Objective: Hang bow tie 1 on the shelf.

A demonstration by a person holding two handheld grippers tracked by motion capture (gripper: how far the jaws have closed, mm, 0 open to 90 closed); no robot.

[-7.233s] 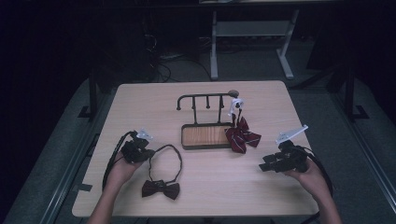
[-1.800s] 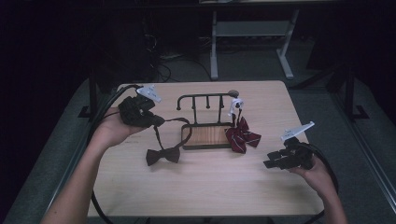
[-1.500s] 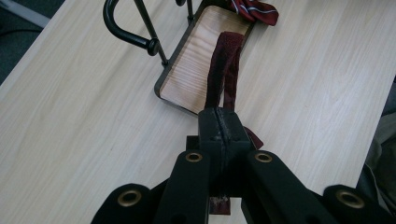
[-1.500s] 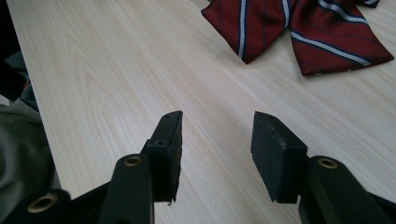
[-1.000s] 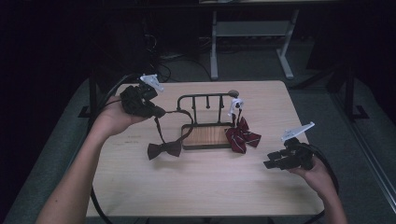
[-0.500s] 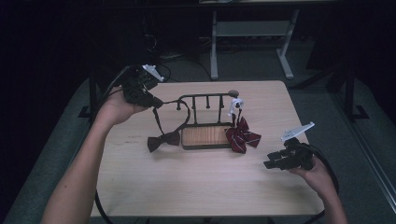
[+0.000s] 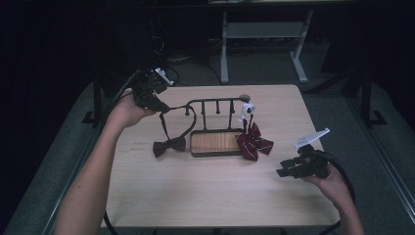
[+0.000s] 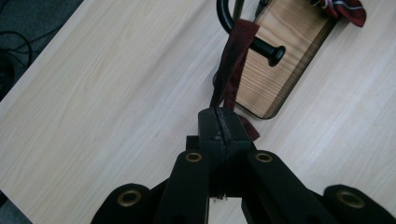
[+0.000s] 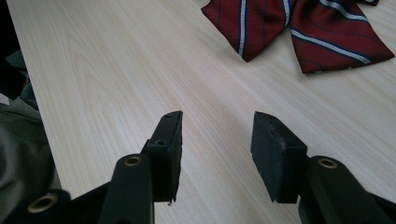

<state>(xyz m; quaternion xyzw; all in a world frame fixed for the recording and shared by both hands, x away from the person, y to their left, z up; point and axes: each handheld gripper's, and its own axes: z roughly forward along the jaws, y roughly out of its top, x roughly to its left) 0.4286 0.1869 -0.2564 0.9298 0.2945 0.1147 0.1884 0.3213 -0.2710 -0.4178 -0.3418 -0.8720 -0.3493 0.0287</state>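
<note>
On the left, the left claw (image 7: 160, 107) is up near the back left corner of the bench (image 7: 205, 196). Its jaws are clenched on the strap (image 8: 229, 70) of the dark bow tie (image 7: 169, 146). In the left gripper view the two pads are pressed tight together with the strap pinched between them. The strap runs from the claw up to the rack (image 7: 215, 103) and bends over one of its pegs (image 8: 267, 49). In the high view the strap makes a loop from the claw to the left end of the rack. The bow itself hangs low, and it looks like it is touching the bench just beside the rack's wooden base (image 7: 216, 142).

In the middle, the rack stands upright on its base. A red striped bow tie (image 7: 253, 144) leans at the right end of the base, under a small white tag (image 7: 247, 107).

On the right, the right claw (image 7: 286, 171) rests low near the right edge of the bench. Its jaws are released and nothing is between them. In the right gripper view they point at bare wood, with the red tie well ahead.

The step in hand looks like hanging the dark tie on the rack. I think the next move needs the left claw to settle the strap on the peg so it will not slip off, and then let go gently.
</note>
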